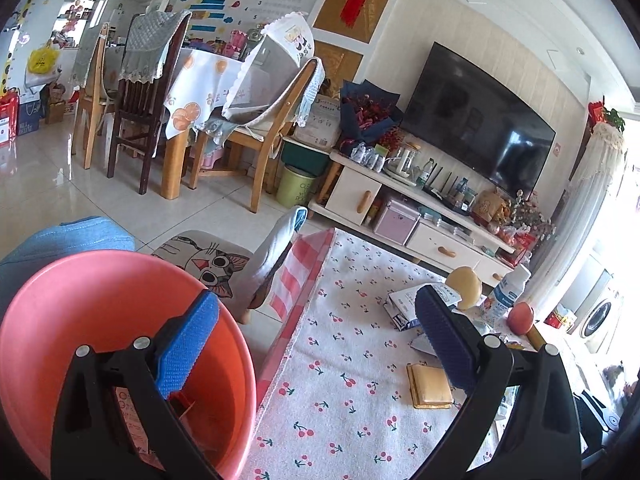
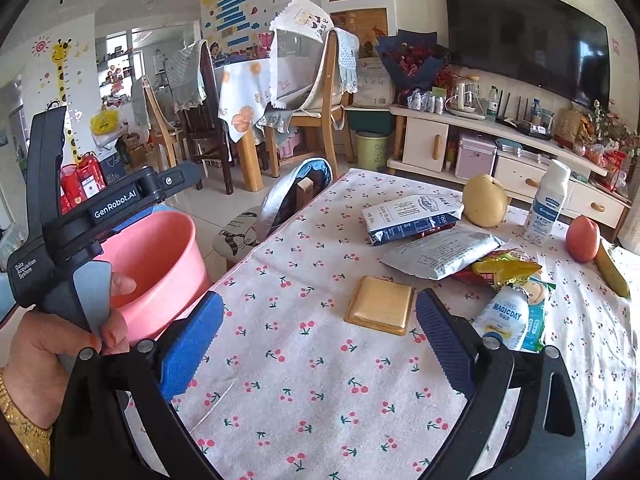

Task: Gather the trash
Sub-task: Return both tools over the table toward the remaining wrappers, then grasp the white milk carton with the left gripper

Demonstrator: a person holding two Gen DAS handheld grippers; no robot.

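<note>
Beside the table's near-left edge sits the pink basin (image 2: 160, 248), with the left gripper (image 1: 316, 340) hovering over its rim, jaws wide and empty; the right gripper (image 2: 320, 336), also wide and holding nothing, faces the flat yellow packet (image 2: 380, 305) on the cherry-print tablecloth (image 2: 304, 392). Farther back lie the other wrappers, a silver pouch (image 2: 440, 252) and a blue-and-white bag (image 2: 412, 216), close to a pear (image 2: 485, 200), an apple (image 2: 583, 238) and a white bottle (image 2: 546, 208). The likely slips are fingers skating over the thin packet and bunching the cloth, or a sweep toward the pile knocking the bottle or taking fruit for trash.
</note>
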